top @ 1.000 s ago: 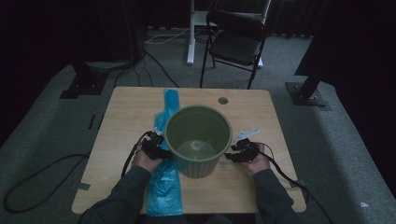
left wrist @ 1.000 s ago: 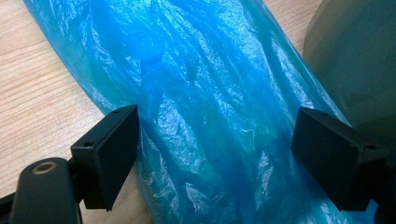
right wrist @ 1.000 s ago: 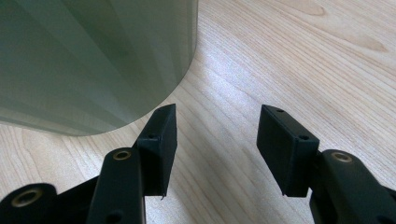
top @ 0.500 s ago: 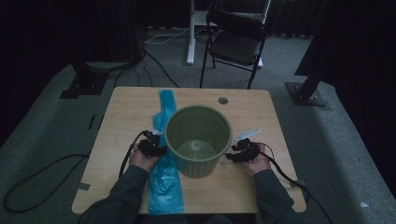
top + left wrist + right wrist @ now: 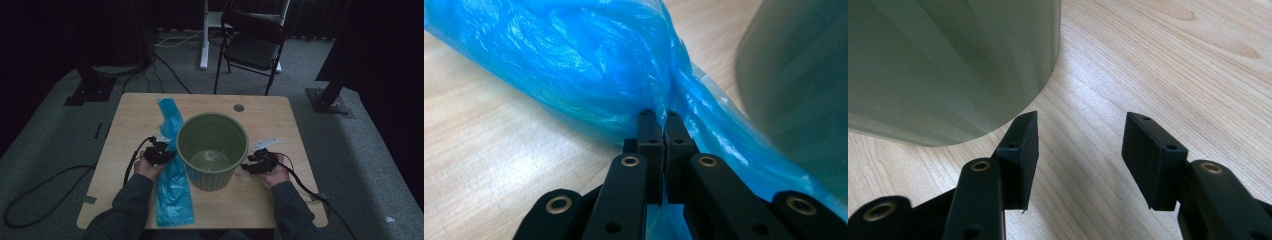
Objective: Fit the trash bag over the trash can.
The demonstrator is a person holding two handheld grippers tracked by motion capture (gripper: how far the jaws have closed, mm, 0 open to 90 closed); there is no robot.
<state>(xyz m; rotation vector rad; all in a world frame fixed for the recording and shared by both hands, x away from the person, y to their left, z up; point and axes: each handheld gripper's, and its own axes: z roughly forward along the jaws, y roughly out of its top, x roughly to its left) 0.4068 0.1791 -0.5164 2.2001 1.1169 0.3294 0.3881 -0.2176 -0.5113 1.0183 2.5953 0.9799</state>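
The blue plastic bag (image 5: 172, 165) lay stretched along the wooden desk (image 5: 125, 135), just left of the upright green bucket (image 5: 212, 150) and touching its side. The left gripper (image 5: 658, 122) had just been closing, and its fingers were clenched on a fold of the bag. The right gripper (image 5: 1080, 150) rested by the bucket's right side, its fingers released with bare desk between them.

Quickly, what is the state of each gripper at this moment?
Left gripper: its jaws have just been closing and are now shut on the blue plastic bag.
Right gripper: open, holding nothing, beside the green bin.
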